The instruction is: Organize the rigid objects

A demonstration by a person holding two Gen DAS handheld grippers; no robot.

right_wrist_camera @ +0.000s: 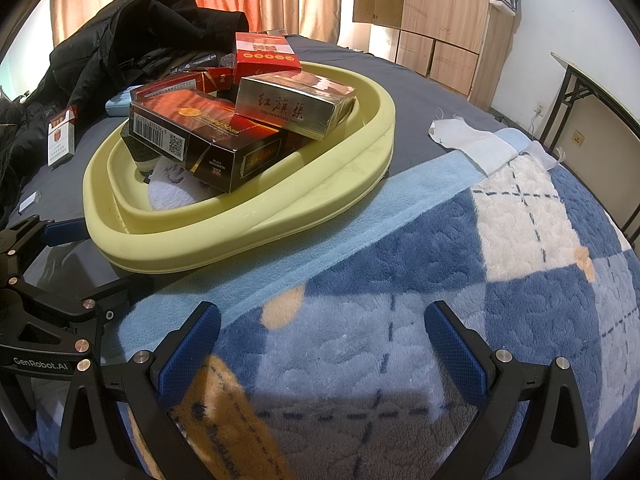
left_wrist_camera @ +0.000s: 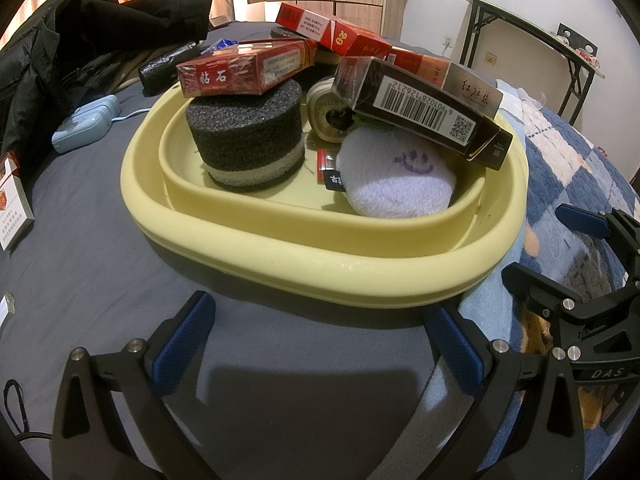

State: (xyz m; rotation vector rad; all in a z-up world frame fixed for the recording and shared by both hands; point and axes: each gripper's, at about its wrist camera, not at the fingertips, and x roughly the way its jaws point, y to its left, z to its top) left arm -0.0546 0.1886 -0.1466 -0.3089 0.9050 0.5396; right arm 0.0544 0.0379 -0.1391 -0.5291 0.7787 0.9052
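A pale yellow basin (left_wrist_camera: 280,248) (right_wrist_camera: 224,240) sits on the bed. It holds several cigarette packs, among them a red pack (left_wrist_camera: 240,70) lying on a black foam cylinder (left_wrist_camera: 246,136), and a dark barcoded pack (left_wrist_camera: 424,108) (right_wrist_camera: 200,140) leaning over a white plush pad (left_wrist_camera: 394,178). A round tin (left_wrist_camera: 324,116) stands behind the pad. My left gripper (left_wrist_camera: 320,344) is open and empty just in front of the basin's near rim. My right gripper (right_wrist_camera: 322,344) is open and empty over the blue checked blanket (right_wrist_camera: 440,280), to the right of the basin.
An opened white cigarette pack (left_wrist_camera: 12,204) (right_wrist_camera: 60,136) lies on the grey sheet left of the basin. A light blue device (left_wrist_camera: 86,124) and black clothing (left_wrist_camera: 80,28) lie behind it. A folding table (left_wrist_camera: 532,36) stands by the wall at right.
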